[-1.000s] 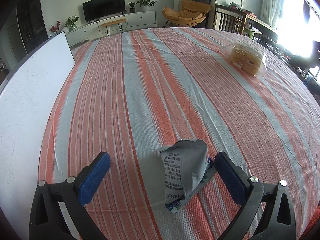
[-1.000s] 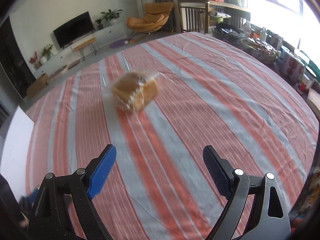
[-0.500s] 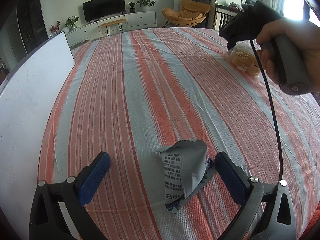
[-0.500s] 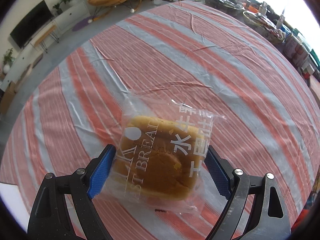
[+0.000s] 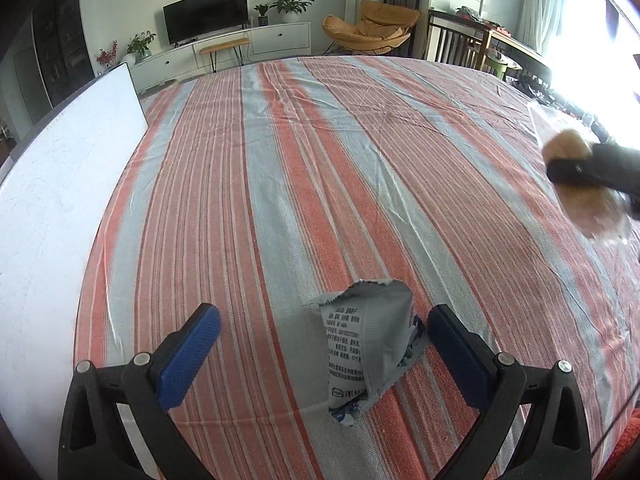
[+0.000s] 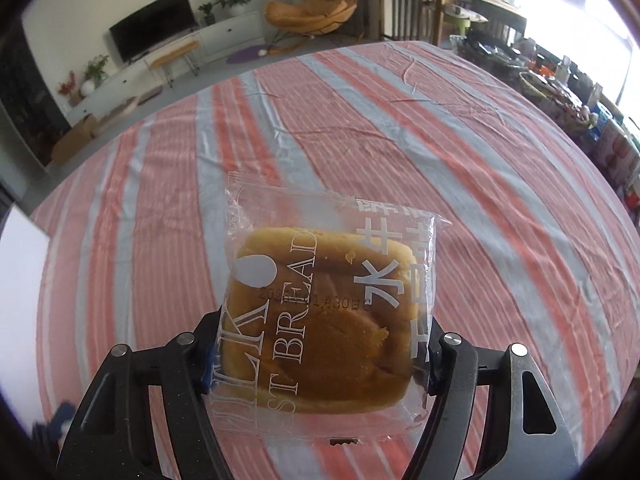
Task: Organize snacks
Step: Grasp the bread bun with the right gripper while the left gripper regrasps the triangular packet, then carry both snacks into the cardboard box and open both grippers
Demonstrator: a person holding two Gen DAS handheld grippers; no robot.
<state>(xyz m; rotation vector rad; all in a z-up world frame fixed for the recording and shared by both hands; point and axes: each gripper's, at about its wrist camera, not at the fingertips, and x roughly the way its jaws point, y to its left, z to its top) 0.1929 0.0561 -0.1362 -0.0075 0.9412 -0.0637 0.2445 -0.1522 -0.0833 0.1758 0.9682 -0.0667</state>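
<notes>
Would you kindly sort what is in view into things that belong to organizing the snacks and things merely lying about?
Belongs to the job:
- clear-wrapped golden bread bun, clamped in the right gripper
- grey printed foil snack packet, between the open left gripper fingers
- flat white board, possibly

Lying about:
- striped orange-and-grey tablecloth
- black television
- orange lounge chair

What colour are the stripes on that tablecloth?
The tablecloth has orange-red and pale grey-blue stripes with thin white lines, clearest in the left wrist view.
</notes>
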